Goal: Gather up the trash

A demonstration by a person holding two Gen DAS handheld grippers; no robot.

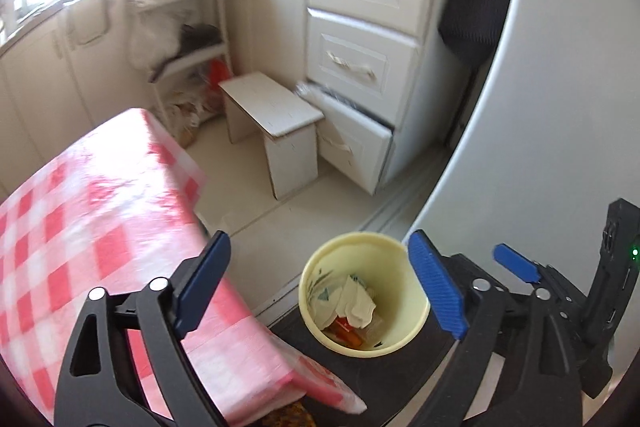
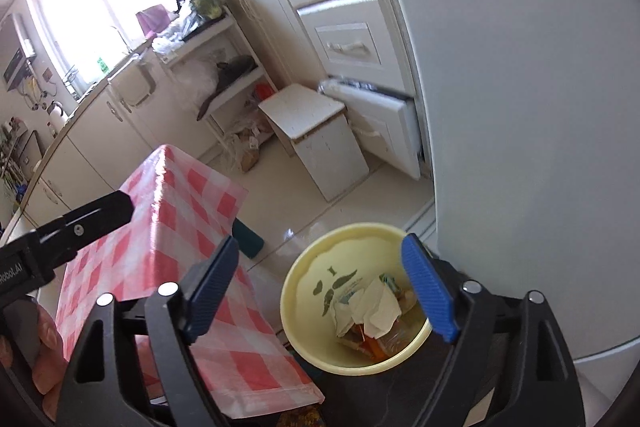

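Far left, your table's red-and-white checked cloth (image 1: 100,211) hangs over the table edge; the left wrist view is blurred there. Your left gripper (image 1: 320,275) hangs above the floor beside the table, its 2 blue fingers (image 1: 204,279) spread wide apart with nothing between them. From the right wrist view the left gripper's black body (image 2: 76,223) shows at the left edge, over the cloth.

Centre, beyond the table: a small white step stool (image 1: 276,123) stands on the tiled floor in front of the white drawer unit (image 1: 360,39), whose bottom drawer sits ajar.

Centre right, below both grippers: the pale yellow trash cup (image 2: 304,287) stands upright on a dark surface, just beside the table's corner. It holds crumpled white paper (image 2: 380,311) on top, with orange wrapper scraps (image 2: 372,347) underneath.

Your right gripper (image 2: 324,291) hovers over the cup, blue fingers (image 2: 428,291) set wide apart and empty; the right one overlaps the cup's rim in view, though contact can't be judged.

Far right, a large pale grey appliance side (image 2: 520,107) fills the frame.
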